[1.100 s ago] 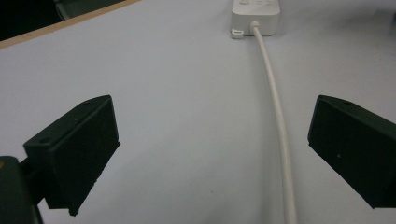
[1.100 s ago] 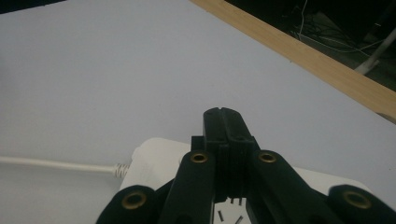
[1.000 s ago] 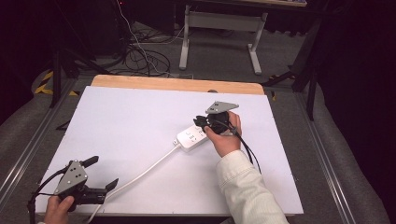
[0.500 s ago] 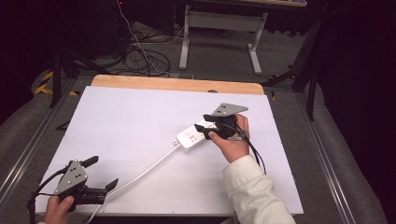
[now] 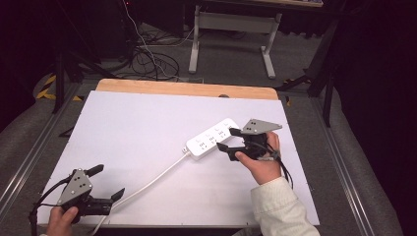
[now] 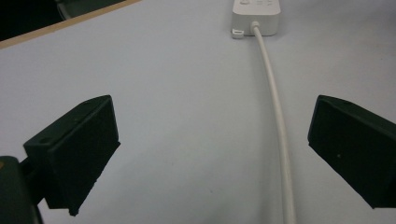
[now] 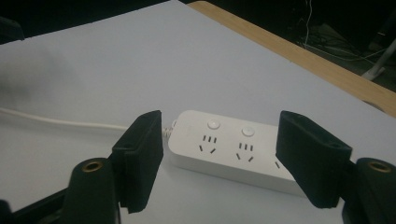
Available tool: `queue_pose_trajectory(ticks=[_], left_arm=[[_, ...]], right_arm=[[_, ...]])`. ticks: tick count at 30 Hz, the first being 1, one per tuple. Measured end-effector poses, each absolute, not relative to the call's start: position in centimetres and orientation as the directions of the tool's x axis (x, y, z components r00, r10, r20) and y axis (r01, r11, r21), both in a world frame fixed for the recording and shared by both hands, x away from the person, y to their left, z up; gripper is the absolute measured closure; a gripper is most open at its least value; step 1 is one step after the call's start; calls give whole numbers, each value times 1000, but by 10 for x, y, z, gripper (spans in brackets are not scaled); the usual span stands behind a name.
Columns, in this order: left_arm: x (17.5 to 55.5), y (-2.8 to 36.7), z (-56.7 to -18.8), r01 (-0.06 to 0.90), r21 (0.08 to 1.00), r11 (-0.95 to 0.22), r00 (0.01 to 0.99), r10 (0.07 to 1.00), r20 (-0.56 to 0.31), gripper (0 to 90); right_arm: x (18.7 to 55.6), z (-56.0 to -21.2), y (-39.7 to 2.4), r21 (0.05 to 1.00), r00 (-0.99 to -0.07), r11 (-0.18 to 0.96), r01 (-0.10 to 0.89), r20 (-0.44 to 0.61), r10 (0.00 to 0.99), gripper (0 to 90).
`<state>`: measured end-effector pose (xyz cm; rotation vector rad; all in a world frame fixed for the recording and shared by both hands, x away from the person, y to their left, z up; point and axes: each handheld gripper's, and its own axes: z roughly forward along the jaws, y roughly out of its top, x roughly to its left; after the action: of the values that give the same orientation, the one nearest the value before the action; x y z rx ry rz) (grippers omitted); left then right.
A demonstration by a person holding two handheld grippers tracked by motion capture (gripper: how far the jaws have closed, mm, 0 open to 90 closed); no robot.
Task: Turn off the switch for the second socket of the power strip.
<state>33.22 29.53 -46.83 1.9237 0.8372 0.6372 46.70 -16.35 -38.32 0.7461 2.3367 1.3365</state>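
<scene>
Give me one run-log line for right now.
right gripper: open, at power strip end, not touching | left gripper: open, near edge, astride white cord | strip: flat on white table

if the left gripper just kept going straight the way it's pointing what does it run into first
Probably the white cable, which runs between the open left gripper jaws along its line. Following it leads to the power strip. How high the gripper sits above the table is unclear.
</scene>
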Motion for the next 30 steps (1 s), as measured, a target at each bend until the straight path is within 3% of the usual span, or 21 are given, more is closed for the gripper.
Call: queue_pose_trajectory(ticks=[30], left_arm=[[332,295,-468,295,890,-348,635,767,90,24]], right_arm=[[416,-440,-225,873,-807,362,325,56,588,235]])
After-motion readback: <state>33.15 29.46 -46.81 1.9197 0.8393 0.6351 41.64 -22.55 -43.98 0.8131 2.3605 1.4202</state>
